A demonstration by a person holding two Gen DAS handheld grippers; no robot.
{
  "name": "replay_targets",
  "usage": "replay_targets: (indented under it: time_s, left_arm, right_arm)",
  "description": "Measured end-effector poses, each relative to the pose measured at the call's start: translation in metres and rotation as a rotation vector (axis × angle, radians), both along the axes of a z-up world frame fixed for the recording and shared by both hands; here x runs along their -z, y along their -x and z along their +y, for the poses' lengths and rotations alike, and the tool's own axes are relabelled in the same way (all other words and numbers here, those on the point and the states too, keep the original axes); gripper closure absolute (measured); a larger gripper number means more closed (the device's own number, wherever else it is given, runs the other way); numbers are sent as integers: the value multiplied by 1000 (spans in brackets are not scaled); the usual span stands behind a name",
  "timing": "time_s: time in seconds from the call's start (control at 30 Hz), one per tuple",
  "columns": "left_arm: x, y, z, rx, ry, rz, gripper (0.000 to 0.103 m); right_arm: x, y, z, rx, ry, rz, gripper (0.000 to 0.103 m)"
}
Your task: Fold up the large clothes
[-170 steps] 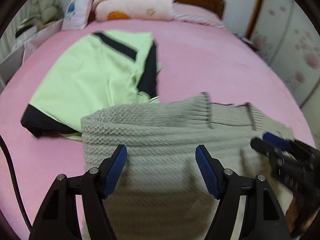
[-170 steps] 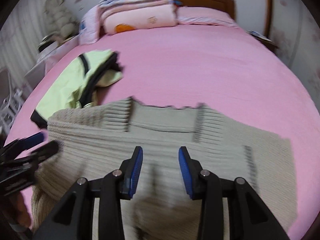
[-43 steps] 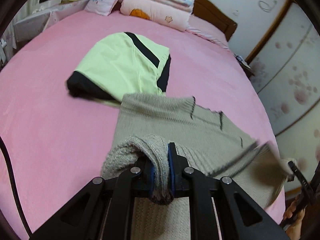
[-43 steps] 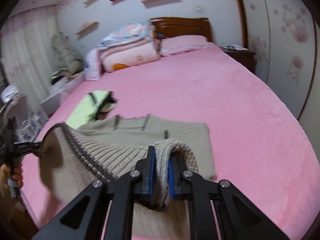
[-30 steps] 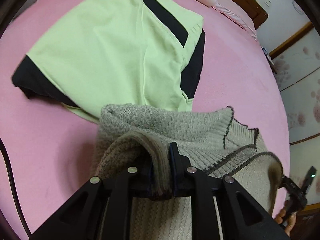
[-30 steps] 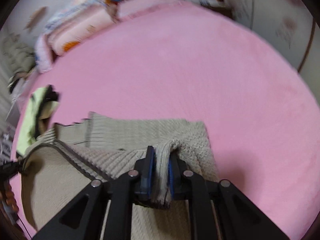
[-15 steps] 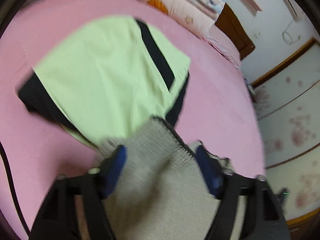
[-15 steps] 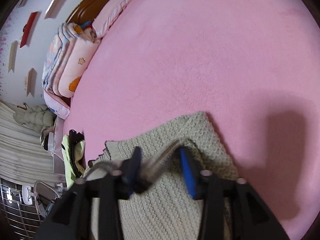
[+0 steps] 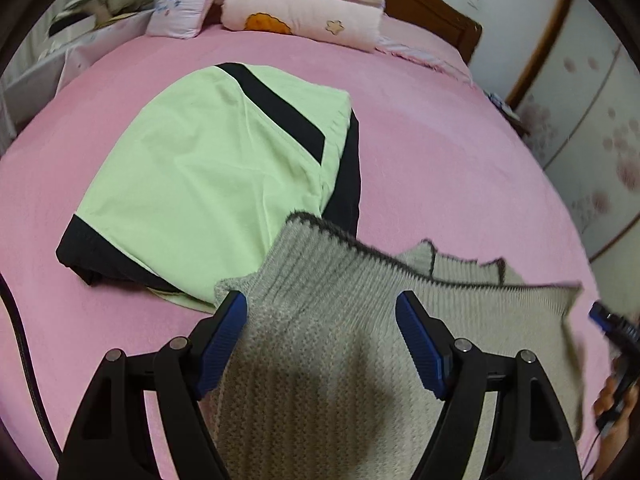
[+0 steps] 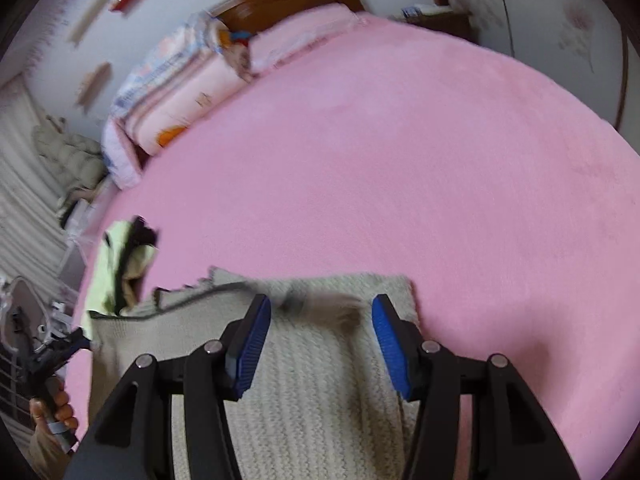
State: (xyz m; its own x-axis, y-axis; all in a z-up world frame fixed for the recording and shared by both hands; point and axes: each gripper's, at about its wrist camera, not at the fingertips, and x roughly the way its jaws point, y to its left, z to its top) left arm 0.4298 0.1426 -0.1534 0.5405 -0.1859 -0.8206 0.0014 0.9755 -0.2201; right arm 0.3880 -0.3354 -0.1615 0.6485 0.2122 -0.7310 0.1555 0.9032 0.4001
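A beige-grey knit sweater (image 9: 332, 320) lies folded over on the pink bed (image 9: 440, 152). Its dark-trimmed ribbed hem edge is blurred and sits on top of the far part. My left gripper (image 9: 322, 340) is open and empty, just above the sweater's left side. My right gripper (image 10: 320, 340) is open and empty above the sweater (image 10: 320, 392) near its right edge. The right gripper also shows at the right rim of the left wrist view (image 9: 612, 324), and the left gripper at the left rim of the right wrist view (image 10: 52, 352).
A folded light-green and black garment (image 9: 216, 168) lies just beyond the sweater, touching its far left corner. Stacked quilts and pillows (image 9: 308, 8) sit at the wooden headboard. A wardrobe (image 9: 600, 128) stands to the right of the bed.
Both grippers were shut on the sweater's edge and carried it forward over the far half. Both have opened and let it go, and the edge has dropped onto the sweater.
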Motion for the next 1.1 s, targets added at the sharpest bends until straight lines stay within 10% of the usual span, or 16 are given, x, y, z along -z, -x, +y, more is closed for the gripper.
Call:
replay_targets:
  time_s: [0.27, 0.43, 0.53, 0.9, 1.1]
  left_arm:
    - [24, 3, -14, 25, -92, 30, 33]
    - [32, 4, -12, 13, -153, 47, 84]
    - [32, 4, -1, -24, -118, 49, 95]
    - [33, -6, -1, -73, -110, 90, 92]
    - [0, 8, 8, -87, -75, -7, 74]
  right_arm:
    - [41, -25, 20, -47, 184, 186, 51]
    - [54, -25, 31, -21, 318, 223, 92]
    - [49, -17, 33, 3, 360, 199, 92]
    - [51, -5, 41, 70, 494, 227, 91]
    - [22, 1, 48, 81, 501, 186, 84]
